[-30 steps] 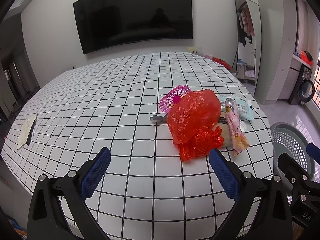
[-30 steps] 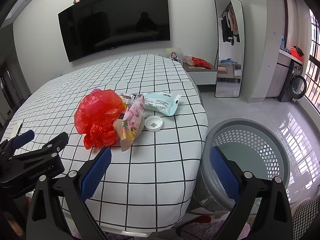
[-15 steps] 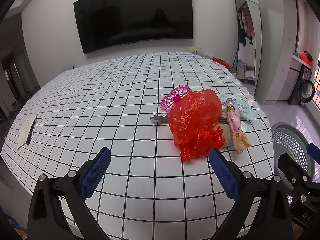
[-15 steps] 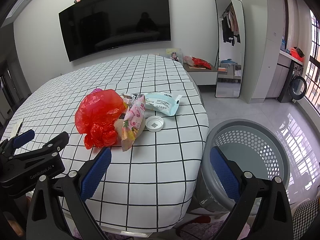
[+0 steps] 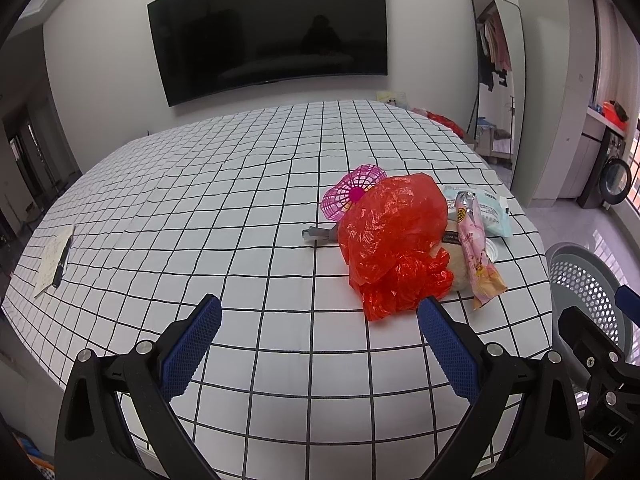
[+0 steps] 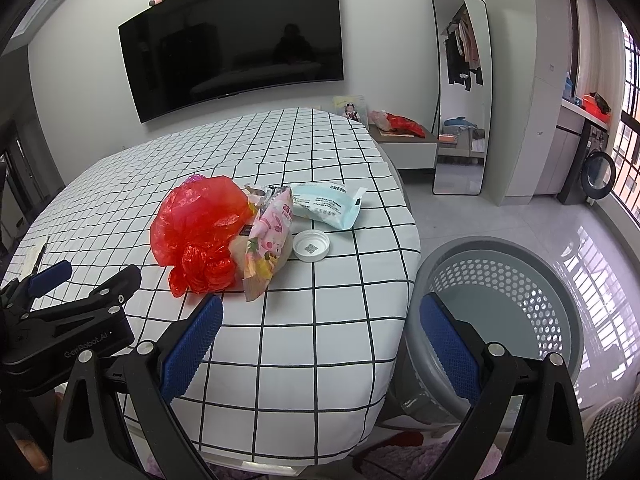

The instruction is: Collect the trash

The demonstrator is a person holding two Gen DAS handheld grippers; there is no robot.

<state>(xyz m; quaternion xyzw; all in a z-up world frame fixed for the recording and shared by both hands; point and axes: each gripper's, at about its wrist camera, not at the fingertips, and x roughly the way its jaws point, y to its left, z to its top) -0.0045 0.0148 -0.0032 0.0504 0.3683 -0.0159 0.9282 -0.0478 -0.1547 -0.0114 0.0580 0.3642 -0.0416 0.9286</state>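
A pile of trash lies near the right edge of a desk (image 5: pixel 240 216) covered with a white cloth checked in black lines. The biggest piece is a crumpled red plastic bag (image 5: pixel 394 240), with a pink mesh ball (image 5: pixel 352 196) touching its far side and a small grey scrap (image 5: pixel 316 234) poking out at its left. Against the bag's right side leans a pink snack wrapper (image 6: pixel 266 244); just beside that sits a white bottle cap (image 6: pixel 311 245), and behind them lies a pale blue wipes packet (image 6: pixel 328 204). A grey perforated basket (image 6: pixel 500 304) stands on the floor just past the desk's right edge. The left gripper (image 5: pixel 318 318) hovers over the desk near the bag, fingers wide apart and empty. The right gripper (image 6: pixel 320 320) hangs over the desk's edge and the basket, fingers likewise spread with nothing between them.
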